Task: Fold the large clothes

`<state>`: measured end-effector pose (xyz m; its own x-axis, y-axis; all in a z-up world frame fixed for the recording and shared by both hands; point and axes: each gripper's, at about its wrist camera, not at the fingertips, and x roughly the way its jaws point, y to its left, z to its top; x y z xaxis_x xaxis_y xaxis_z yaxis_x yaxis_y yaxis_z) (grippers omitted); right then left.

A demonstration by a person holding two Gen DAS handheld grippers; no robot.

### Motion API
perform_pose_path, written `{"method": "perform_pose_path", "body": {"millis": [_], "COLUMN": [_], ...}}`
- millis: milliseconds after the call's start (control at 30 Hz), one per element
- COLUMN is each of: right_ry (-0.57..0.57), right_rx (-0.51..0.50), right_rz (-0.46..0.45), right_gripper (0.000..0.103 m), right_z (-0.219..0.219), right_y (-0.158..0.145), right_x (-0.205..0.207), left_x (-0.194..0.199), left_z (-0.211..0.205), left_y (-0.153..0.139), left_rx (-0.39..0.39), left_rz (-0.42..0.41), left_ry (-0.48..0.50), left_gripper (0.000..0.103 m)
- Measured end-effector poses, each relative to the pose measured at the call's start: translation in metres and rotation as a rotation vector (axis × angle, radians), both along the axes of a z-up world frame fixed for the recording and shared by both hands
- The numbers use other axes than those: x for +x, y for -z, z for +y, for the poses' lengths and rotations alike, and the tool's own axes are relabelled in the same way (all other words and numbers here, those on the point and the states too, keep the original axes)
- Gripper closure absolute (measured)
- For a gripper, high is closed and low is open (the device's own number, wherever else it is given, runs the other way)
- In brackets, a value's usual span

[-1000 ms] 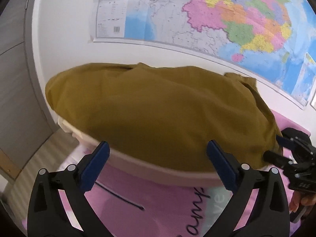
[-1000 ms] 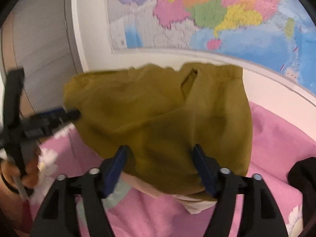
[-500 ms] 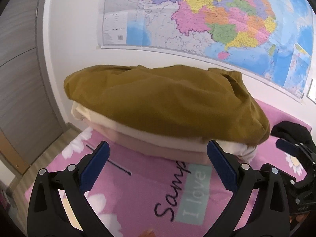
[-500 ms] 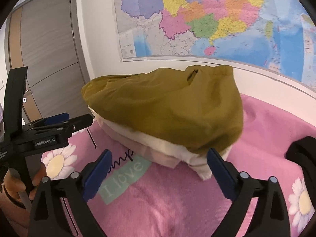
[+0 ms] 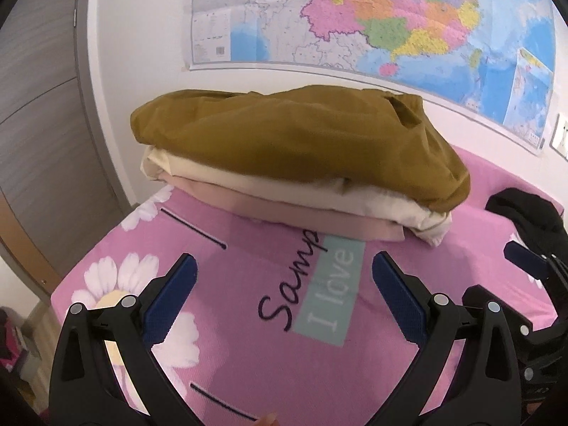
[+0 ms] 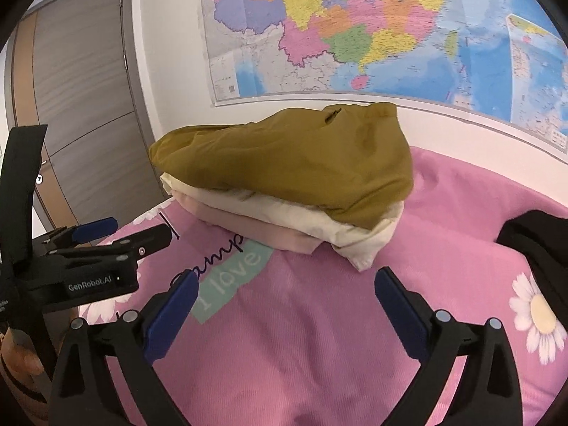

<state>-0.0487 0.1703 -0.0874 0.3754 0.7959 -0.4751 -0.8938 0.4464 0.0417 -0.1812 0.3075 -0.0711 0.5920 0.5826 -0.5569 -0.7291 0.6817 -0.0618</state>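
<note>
A folded mustard-brown garment (image 5: 294,142) tops a stack with a cream piece (image 5: 284,191) and a beige-pink one (image 5: 301,214), lying ahead of and apart from both claws on a pink daisy-print bedspread (image 6: 319,319). The left gripper (image 5: 282,293) and right gripper (image 6: 284,305) hang released, blue ribbed pads spread wide, holding nothing. The fabric looks soft, rounded and lightly creased.

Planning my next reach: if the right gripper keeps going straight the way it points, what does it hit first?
Likely the pink bedsheet, then the folded stack's cream corner. The right gripper is open; depth is unclear.
</note>
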Motion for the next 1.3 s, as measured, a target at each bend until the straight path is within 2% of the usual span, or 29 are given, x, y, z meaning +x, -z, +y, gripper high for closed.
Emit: {"method": "perform_pose_path", "body": {"millis": [267,1300], "right_ry": [0.022,0.003], "right_rx": [0.017,0.032], "right_rz": [-0.001,-0.013], "right_gripper": [0.006,0.006], "right_z": [-0.015,-0.023], "right_y": [-0.003,-0.008], "right_x": [-0.005,-0.021], "left_x": [-0.006,-0.02], "left_z": [-0.015,-0.029], "left_y": [-0.001,-0.01], "left_rx": [0.011,0.065], "left_rz": [0.005,0.0], "left_ry": [-0.006,-0.035], "left_gripper": [0.005,0.005]}}
